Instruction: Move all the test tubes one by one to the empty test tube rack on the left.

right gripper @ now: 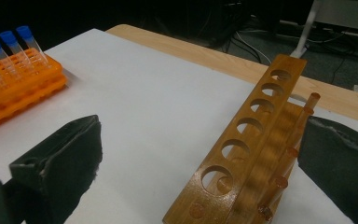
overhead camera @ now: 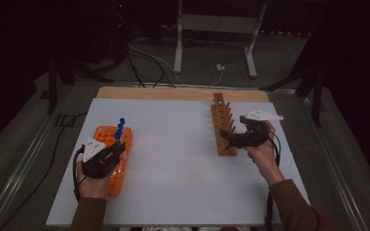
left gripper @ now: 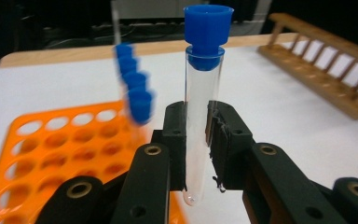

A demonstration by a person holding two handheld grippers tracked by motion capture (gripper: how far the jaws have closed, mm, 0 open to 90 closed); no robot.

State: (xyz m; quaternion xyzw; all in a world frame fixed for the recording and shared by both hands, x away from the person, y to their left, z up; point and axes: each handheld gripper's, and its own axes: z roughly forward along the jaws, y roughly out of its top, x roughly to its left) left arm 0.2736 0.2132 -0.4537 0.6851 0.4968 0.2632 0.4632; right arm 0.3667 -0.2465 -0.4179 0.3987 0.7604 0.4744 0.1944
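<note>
A clear test tube [left gripper: 198, 126] with a blue cap stands upright, clamped between the left gripper's [left gripper: 197, 140] pads just above the orange rack's [left gripper: 51, 140] near edge. Beside it, the other capped tubes [left gripper: 135, 86] in the rack are blurred. No writing is legible. Well away from the rack, the right gripper's [right gripper: 200, 158] jaws stand apart, straddling the wooden rack's [right gripper: 247, 140] end without touching it.

No legible text or labels anywhere.
</note>
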